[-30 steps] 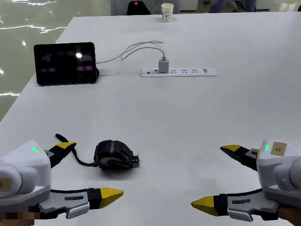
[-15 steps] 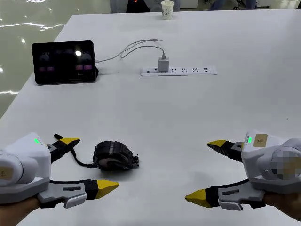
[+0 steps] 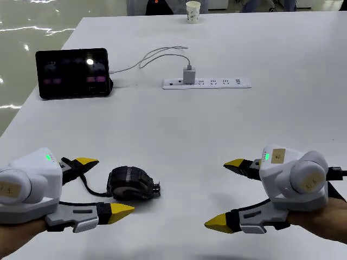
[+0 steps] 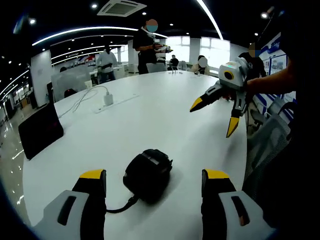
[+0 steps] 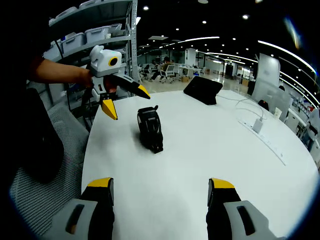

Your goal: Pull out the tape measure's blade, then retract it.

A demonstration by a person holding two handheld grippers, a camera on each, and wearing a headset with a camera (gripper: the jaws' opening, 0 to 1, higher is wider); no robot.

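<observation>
The left gripper is cut off by the lower left edge of the head view, and the hand that holds it shows as a sliver at the bottom. The right gripper runs off the right edge with its hand.

The tape measure is a dark case with no markings that can be read. A small dark nub juts from its side toward the right gripper; it is too small to tell whether this is the blade's hook. A black strap leaves the other side of the case and passes under the left gripper's far jaw, where its end is hidden. In the left gripper view the strap curls toward the left-hand jaw and is lost at its edge.

The tape measure lies on the white table, near the person's edge. The left gripper's jaws stand wide apart on either side of it. In the left gripper view the case sits between the two yellow tips, a little ahead of them and touching neither. In the head view the case reaches partly past the tips, toward the right gripper.

The right gripper's jaws are also spread wide and hold nothing. They point across the table at the tape measure, which is well apart from them. In the right gripper view the case lies far ahead of the tips and left of the middle, with the left gripper beyond it.

At the far side stand a dark tablet, a power strip and a paper cup.
</observation>
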